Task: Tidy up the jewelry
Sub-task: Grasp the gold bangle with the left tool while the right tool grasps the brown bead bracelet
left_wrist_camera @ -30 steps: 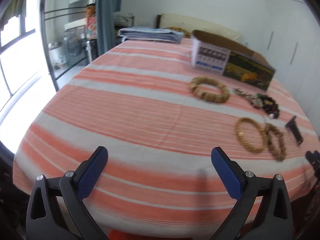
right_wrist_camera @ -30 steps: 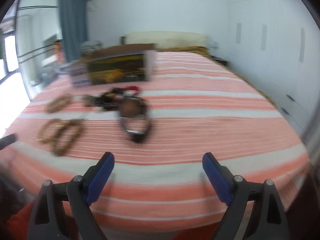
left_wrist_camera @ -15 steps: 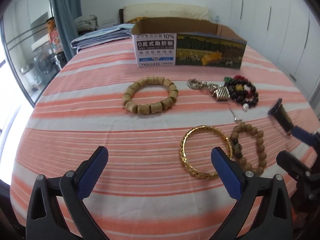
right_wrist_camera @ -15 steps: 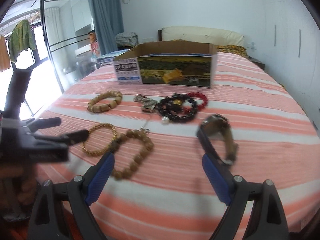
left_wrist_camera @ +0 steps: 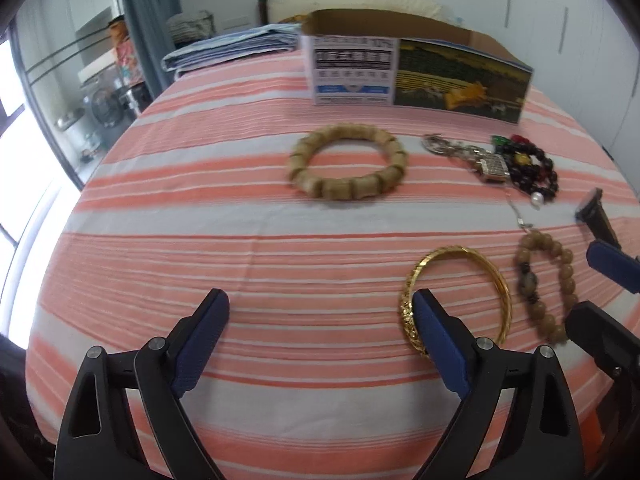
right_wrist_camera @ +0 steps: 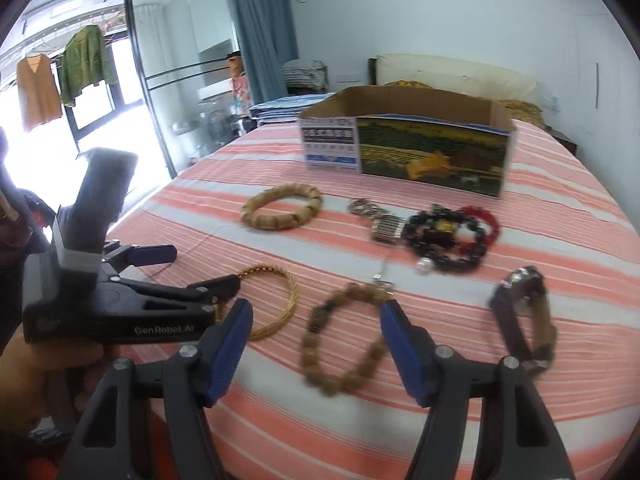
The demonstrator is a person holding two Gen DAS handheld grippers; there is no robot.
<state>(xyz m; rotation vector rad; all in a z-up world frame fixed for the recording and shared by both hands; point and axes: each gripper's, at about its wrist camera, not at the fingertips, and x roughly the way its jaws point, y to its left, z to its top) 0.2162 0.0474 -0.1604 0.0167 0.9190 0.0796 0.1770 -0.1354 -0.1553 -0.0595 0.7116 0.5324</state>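
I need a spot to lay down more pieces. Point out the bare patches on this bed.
Bare: striped bedspread left of the chunky wooden bead bracelet and gold bangle. Crowded: between the cardboard box and brown round-bead bracelet, around the black bead cluster.

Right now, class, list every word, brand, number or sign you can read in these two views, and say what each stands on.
"GenRobot.AI": pale lettering on the side of the black left gripper, read from the right wrist view.
White end panel of the open cardboard box: rows of dark print and a blue strip, too blurred to read in either view.
Green and yellow landscape picture on the box's long side: no legible text.
The jewelry bears no readable text.
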